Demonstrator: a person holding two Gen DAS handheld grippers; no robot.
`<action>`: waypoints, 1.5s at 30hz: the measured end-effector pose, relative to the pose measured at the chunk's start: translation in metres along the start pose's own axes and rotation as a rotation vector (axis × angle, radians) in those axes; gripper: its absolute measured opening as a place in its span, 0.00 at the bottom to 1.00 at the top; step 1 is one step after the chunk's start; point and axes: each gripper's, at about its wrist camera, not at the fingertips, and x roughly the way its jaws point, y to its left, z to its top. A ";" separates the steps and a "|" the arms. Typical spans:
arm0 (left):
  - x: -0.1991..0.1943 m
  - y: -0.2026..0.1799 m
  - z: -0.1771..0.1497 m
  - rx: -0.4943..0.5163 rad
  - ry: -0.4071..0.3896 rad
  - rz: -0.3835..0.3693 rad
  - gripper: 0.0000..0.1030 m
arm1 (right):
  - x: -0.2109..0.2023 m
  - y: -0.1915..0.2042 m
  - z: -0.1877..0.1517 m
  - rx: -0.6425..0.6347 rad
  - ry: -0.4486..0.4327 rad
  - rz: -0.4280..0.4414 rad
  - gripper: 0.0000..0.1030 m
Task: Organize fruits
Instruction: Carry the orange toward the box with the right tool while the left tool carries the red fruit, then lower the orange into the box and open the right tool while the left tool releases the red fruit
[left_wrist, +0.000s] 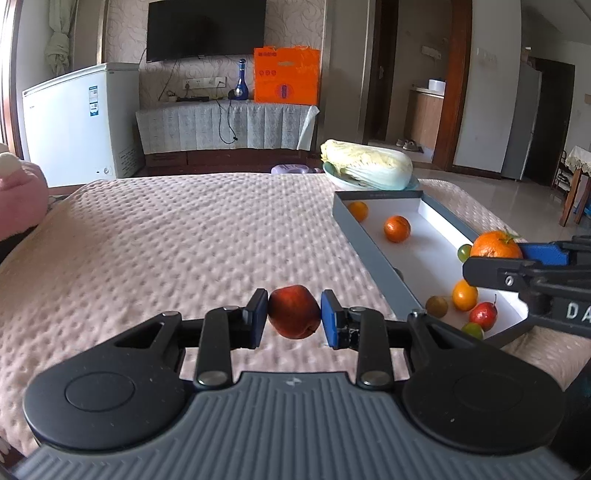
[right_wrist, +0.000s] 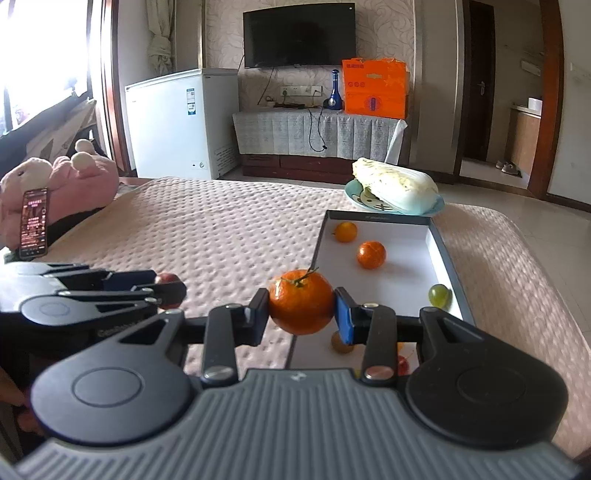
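left hand-held gripper (left_wrist: 294, 316) clamps apple (left_wrist: 293, 311) | right hand-held gripper (right_wrist: 301, 313) clamps tangerine (right_wrist: 301, 306) (over tray (right_wrist: 448, 254))

Each gripper (left_wrist: 294, 316) is black — twin round hubs, flat link arms with silver screws, and a grey ribbed base bearing a small logo. The fingers (left_wrist: 331, 318) carry blue pads; the right gripper (right_wrist: 301, 310) shows white lettering on its side — only partly readable.

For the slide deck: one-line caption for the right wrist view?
Right hand-held gripper holds a stemmed orange beside the fruit tray; left hand-held gripper holds a red fruit.
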 end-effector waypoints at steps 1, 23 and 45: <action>0.002 -0.003 0.000 0.006 0.001 0.001 0.35 | -0.001 -0.003 0.000 0.007 -0.003 -0.001 0.39; 0.030 -0.050 0.012 0.057 -0.004 -0.136 0.35 | 0.032 -0.091 -0.003 0.225 0.101 -0.123 0.39; 0.109 -0.115 0.035 0.128 0.055 -0.203 0.36 | 0.054 -0.103 -0.012 0.254 0.206 -0.149 0.39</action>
